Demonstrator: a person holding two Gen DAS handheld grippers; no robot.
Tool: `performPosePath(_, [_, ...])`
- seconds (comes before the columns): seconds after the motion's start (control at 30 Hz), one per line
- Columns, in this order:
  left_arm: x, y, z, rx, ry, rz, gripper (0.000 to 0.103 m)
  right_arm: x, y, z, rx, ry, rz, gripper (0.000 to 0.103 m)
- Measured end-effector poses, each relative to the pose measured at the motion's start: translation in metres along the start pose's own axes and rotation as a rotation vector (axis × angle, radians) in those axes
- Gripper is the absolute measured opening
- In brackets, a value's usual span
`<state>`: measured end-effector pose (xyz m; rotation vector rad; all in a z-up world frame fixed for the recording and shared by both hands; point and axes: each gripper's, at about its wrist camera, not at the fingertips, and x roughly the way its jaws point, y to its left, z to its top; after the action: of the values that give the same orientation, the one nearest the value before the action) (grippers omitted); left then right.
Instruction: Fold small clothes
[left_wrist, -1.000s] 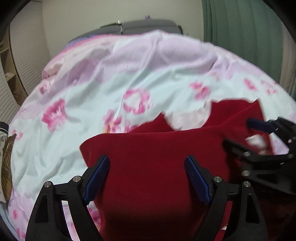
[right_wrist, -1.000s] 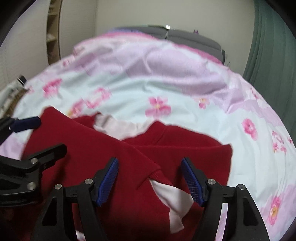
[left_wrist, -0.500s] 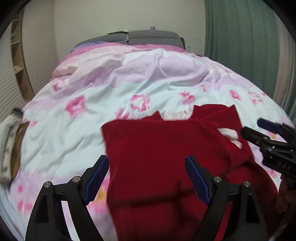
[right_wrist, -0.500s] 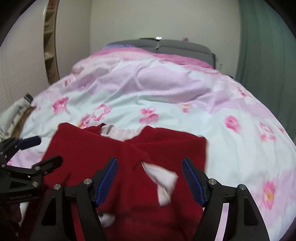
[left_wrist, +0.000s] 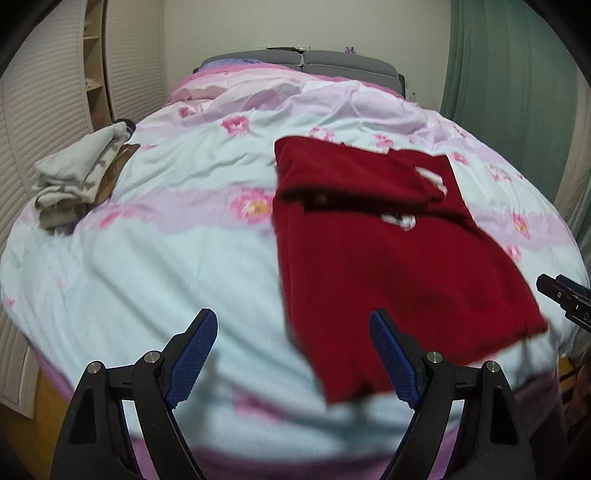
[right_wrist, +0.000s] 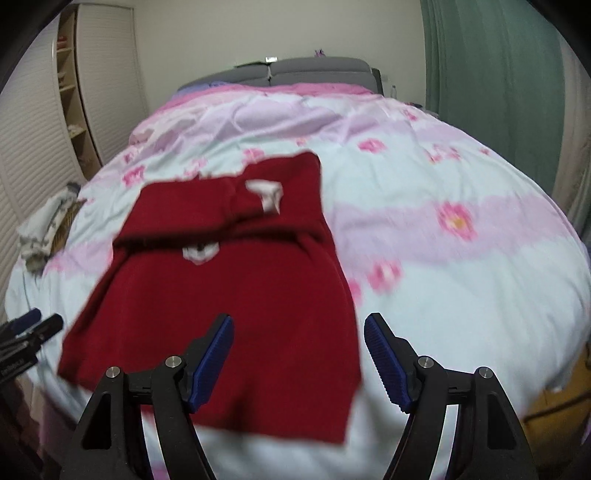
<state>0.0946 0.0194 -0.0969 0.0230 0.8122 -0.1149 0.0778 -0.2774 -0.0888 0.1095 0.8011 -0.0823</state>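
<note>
Item: red knit sweater (right_wrist: 229, 295), lying on the floral duvet (right_wrist: 424, 258), partly folded. Both sleeves are crossed over the chest, with white cuffs (right_wrist: 267, 194) showing. From the right gripper (right_wrist: 297, 360) it lies straight ahead and slightly to the left, the hem closest, passing under the line of the left finger. From the left gripper (left_wrist: 293, 358) the sweater (left_wrist: 388, 258) lies ahead and to the right, its near corner close to the right finger.

Tools: both grippers gape wide, blue pads (left_wrist: 195, 354) well apart, nothing between them. Neither touches cloth.

Adjacent: pile of folded pale garments (left_wrist: 77, 181), far ahead-left of the left gripper, at the bed's edge.

Risks, as judged:
- The hem appears to lie at the near bed edge (both views are blurred there). A clumsy pinch could drag the sweater off the mattress.
- The knit is thick and soft. A shallow bite may catch only the top layer, so the fold comes up lopsided.
- Lifting the hem too briskly may fling the crossed sleeves loose and undo the fold.
- A deep grab could catch the duvet with the hem.
</note>
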Motion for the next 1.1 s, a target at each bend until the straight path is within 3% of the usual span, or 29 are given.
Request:
performPosePath(0.3, [0.005,-0.016,-0.033,0.071,0.052,-0.004,0.080,-0.014,-0.010,-0.045,-0.033,0.037,-0.050,0.073])
performPosePath(0.47, [0.011,-0.020,-0.034,0.094,0.045,0.016,0.079,-0.016,-0.010,-0.044,-0.070,0.002,-0.105,0.073])
performPosePath(0.67, [0.016,-0.018,-0.035,0.089,0.051,0.016,0.079,0.000,-0.011,-0.047,-0.086,0.055,-0.131,0.073])
performPosePath(0.83, [0.017,-0.013,-0.030,0.064,0.029,0.027,0.071,0.001,-0.013,-0.042,-0.082,0.030,-0.139,0.072])
performPosePath(0.9, [0.018,-0.010,-0.029,0.055,0.027,0.037,0.067,0.001,-0.015,-0.040,-0.077,0.020,-0.138,0.068])
performPosePath(1.1, [0.017,-0.005,-0.031,0.037,0.030,0.047,0.062,0.005,-0.012,-0.044,-0.089,0.066,-0.088,0.038])
